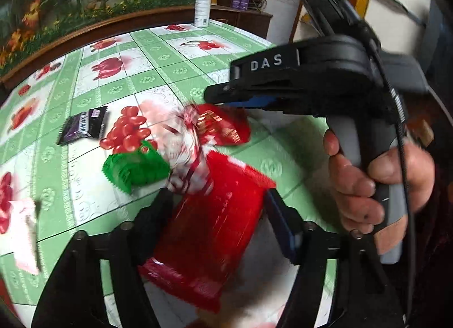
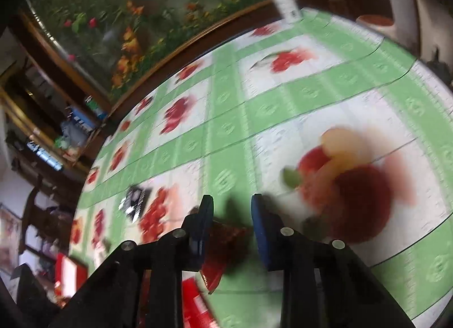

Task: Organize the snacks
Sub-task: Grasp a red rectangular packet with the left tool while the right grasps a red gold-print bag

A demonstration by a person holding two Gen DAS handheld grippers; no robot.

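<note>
Red snack packet (image 1: 209,231) lies between the spread left gripper (image 1: 218,203) fingers. The right gripper (image 1: 223,96), fist-held, reaches level over the pile, its own fingers apart.

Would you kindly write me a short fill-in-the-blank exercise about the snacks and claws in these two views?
1. The large packet between the left claw fingers is ___ in colour.
2. The small packet lying on the tablecloth beside it is ___.
3. The white spray bottle stands at the ___ edge of the table.
4. The letters printed on the right claw are ___.

Missing words: red; green; far; DAS
</note>
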